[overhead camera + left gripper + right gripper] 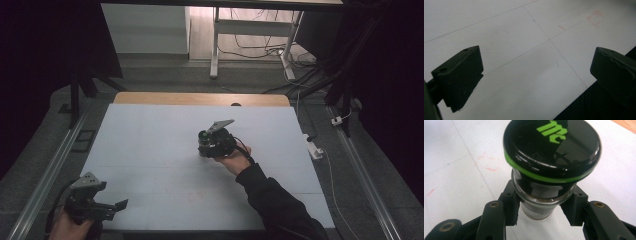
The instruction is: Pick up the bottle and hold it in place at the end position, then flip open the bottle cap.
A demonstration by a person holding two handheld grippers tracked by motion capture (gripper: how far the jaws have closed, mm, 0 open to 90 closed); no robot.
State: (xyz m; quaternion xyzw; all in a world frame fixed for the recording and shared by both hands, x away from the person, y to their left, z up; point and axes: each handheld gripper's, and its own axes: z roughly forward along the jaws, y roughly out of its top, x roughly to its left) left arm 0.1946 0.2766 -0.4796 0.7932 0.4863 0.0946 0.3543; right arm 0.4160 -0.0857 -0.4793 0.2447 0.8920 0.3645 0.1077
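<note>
A glass jar (541,205) with a glossy black lid (554,147), green ring and green letters stands upright near the middle of the white board (150,140). My right gripper (540,207) is shut on the jar, its pads pressed against the glass just under the lid. In the high view the jar (203,140) shows as a small dark cylinder in front of the right gripper (212,145). My left gripper (120,205) is at the board's near left corner, jaws wide apart. Between the left gripper's (536,75) jaws there is only bare white board.
The board lies on a wooden table (200,98) whose far edge shows behind it. Faint red marks (595,18) are drawn on the board. Metal rails run along both sides, and a white desk frame (250,35) with cables stands beyond.
</note>
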